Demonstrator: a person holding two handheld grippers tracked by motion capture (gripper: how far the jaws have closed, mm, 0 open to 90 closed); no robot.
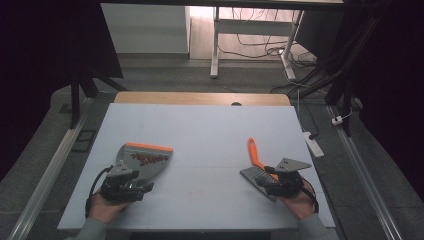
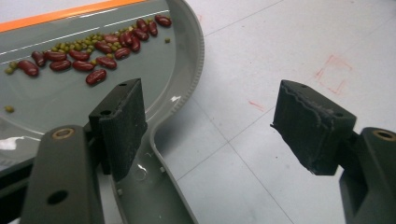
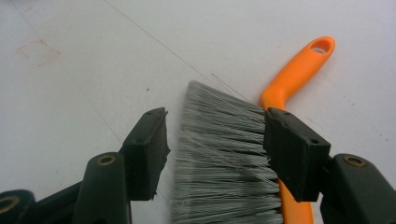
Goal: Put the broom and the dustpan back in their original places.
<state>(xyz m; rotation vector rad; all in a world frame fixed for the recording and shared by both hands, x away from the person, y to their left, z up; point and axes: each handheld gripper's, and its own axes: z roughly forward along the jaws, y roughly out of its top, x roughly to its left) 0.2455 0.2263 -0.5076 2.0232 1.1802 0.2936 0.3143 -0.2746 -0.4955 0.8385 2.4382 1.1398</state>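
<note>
Left hand-held gripper [image 2: 210, 123] open over dustpan [image 2: 60, 93], right hand-held gripper [image 3: 215, 154] open astride brush [image 3: 233, 158].

Left hand [image 1: 107, 206] enters at lower left of the high view, sleeve at the bottom edge, holding the left gripper [image 1: 131, 186], which points up-frame and slightly right. In the left gripper view its jaws stand wide apart, pads pressing on nothing. Right hand [image 1: 299, 204] at lower right holds the right gripper [image 1: 263, 178], pointing up-left. Its jaws are likewise spread, pads clear.
</note>
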